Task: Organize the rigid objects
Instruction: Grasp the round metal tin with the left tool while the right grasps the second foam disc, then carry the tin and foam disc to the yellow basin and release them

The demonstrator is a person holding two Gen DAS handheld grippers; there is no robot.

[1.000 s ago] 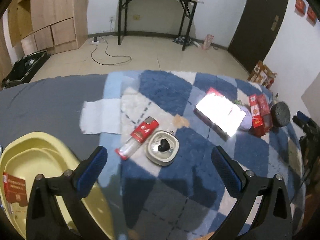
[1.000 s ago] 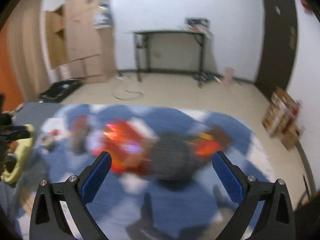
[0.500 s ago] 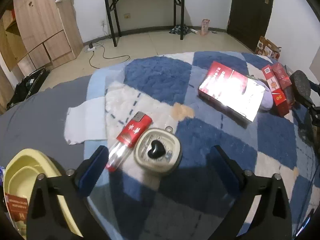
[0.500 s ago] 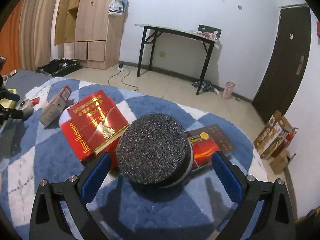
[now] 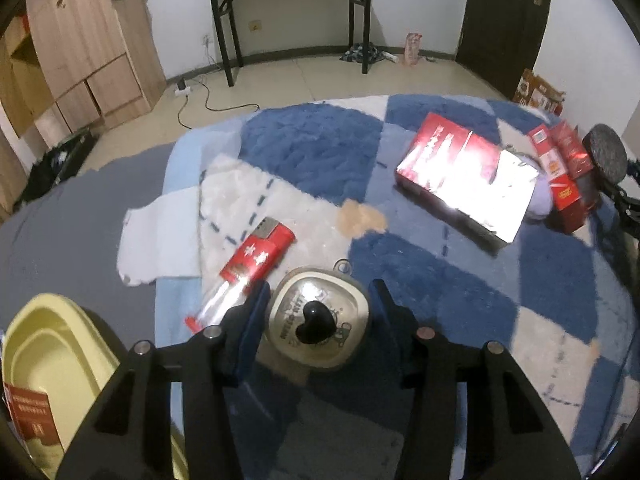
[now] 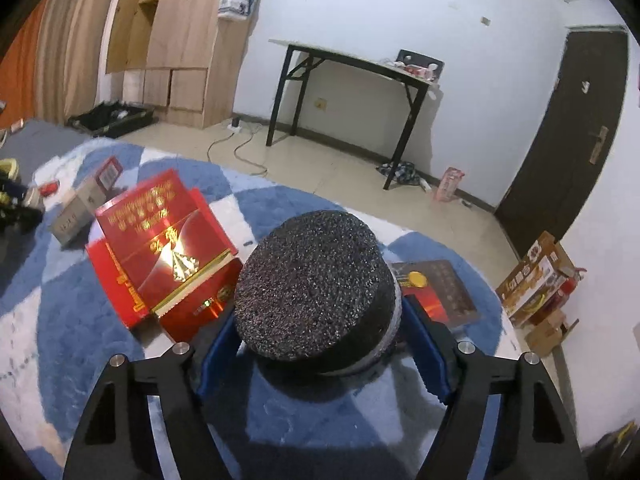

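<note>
**Both grippers closed in on round things — each object sits dead centre between its own jaws**

Left gripper [image 5: 316, 320]: jaws have just been closing and now stand narrow around the small cream tin [image 5: 316, 326] with a black heart knob on its lid. The tin lies on the blue-and-white checked blanket [image 5: 460, 300], straight ahead of the gripper and low in the left wrist view. Both pads appear to bear on its rounded sides. No long axis to speak of, so wrist roll matters little. The red lighter [image 5: 256, 258] lies just beside the left finger, slanting up and away to the right; it looks clear of the pad, though only narrowly.

Right gripper [image 6: 320, 344]: jaws have just been closing as well. The blue pads flank the black glittery round box [image 6: 316, 288], pressing at its lower band rather than the wide top.

Destination, by my guess — the yellow basin [image 5: 48, 344] at the left edge, well apart from the round box and much nearer the left hand. The tin likely goes first; lift straight up, then swing left.

The red book-like box [image 6: 160, 240] sits just left of the round box, close enough to be nudged.
</note>
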